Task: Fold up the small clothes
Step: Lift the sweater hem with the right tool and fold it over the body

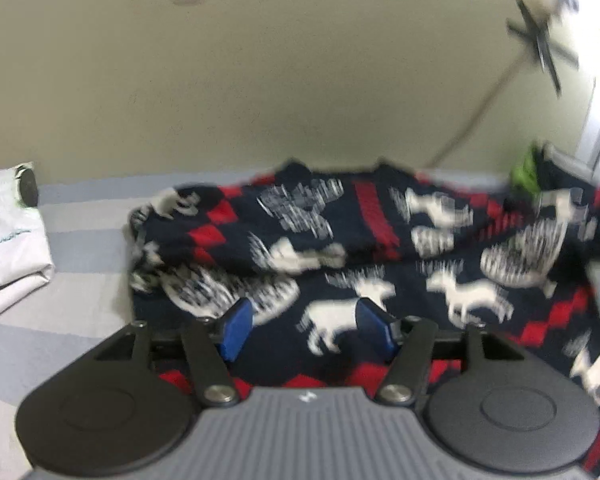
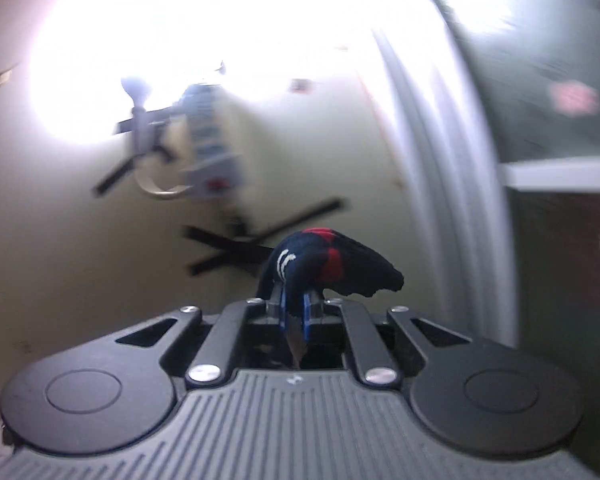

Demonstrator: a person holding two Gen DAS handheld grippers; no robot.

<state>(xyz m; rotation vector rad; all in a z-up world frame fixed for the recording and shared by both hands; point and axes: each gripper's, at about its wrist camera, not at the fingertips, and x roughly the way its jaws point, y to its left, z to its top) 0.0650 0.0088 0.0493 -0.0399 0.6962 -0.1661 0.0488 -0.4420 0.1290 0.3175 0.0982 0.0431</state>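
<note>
A small navy sweater [image 1: 340, 248] with white reindeer and red diamonds lies spread on the striped bed sheet [image 1: 80, 292], partly bunched at its far left. My left gripper [image 1: 306, 320] is open just above the sweater's near part, blue pads [image 1: 236, 326] apart and empty. My right gripper [image 2: 296, 304] is shut on a fold of the same sweater [image 2: 332, 264], lifted in the air and facing the wall. The picture is blurred.
A folded white garment [image 1: 8, 240] lies at the left on the sheet. A green item [image 1: 524, 172] sits at the sweater's far right. A beige wall [image 1: 260, 80] stands behind, with a black bracket [image 2: 236, 248] and cable on it.
</note>
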